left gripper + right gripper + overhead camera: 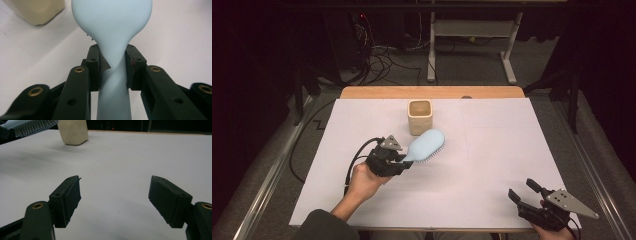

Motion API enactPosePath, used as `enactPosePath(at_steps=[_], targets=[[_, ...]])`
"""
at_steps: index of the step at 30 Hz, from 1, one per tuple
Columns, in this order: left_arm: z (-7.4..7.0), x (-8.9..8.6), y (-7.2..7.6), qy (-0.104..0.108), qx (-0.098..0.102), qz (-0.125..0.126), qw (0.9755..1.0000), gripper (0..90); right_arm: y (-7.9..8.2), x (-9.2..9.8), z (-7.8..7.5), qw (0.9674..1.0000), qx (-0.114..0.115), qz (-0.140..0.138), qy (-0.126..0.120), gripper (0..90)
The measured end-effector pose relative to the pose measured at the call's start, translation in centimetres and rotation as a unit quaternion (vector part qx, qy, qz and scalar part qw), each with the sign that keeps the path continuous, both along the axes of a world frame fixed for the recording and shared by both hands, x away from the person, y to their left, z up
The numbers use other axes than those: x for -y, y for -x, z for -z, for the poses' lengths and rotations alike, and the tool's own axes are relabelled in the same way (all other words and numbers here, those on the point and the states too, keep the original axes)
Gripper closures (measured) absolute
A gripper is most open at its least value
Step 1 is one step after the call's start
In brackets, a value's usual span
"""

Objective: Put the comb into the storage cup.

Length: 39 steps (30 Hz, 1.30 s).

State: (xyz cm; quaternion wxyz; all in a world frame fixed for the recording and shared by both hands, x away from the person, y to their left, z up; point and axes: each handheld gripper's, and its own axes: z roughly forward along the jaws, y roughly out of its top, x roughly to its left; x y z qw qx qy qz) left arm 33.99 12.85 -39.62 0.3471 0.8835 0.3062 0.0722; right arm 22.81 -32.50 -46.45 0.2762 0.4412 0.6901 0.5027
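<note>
Left gripper (404,161) is clamped on the neck of a light-blue hairbrush (426,145); in the left gripper view both pads press the handle (113,82) just below where it widens into the head. The brush is carried clear of the white table sheet (492,165), bristles facing down and to the side, its head just beside the cream square cup (420,116) that stands upright toward the far edge. Whether head and cup touch cannot be told from the high view.

Right gripper (115,202) sits near the front right corner of the table — jaws apart, nothing between them, well away from the work.

Judgement: the step in hand looks to be placing the brush into the cup. The present hold is close to the head, so the handle end sits behind the jaws; to drop it handle-first the wrist would need to swing the brush round, whereas head-first asks only a tilt and a lift. Recommended practice:
- raise the brush above the rim before moving across;
- bring it upright over the opening, not against the wall — the cup looks light and may tip or slide;
- release only once the brush is well inside.

The idle gripper could steady the cup.
</note>
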Motion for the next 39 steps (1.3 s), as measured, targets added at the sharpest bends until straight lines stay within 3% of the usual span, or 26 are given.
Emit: enactPosePath(at_steps=[15, 26, 39], targets=[[0.1, -2.6, 2.3, 0.037, 0.016, -0.022, 0.9990, 69.4, 0.0, -0.1, 0.0, 1.0000, 0.000, -0.001, -0.004, 26.0], [0.8, -4.3, 3.6, 0.048, 0.021, -0.037, 0.9979, 69.4, 0.0, -0.1, -0.1, 0.9999, 0.000, 0.009, 0.006, 23.0], [1.5, -5.5, 5.0, 0.078, 0.036, -0.040, 0.9955, 69.4, 0.4, -0.8, -0.5, 0.9999, 0.002, -0.009, 0.015, 23.7]])
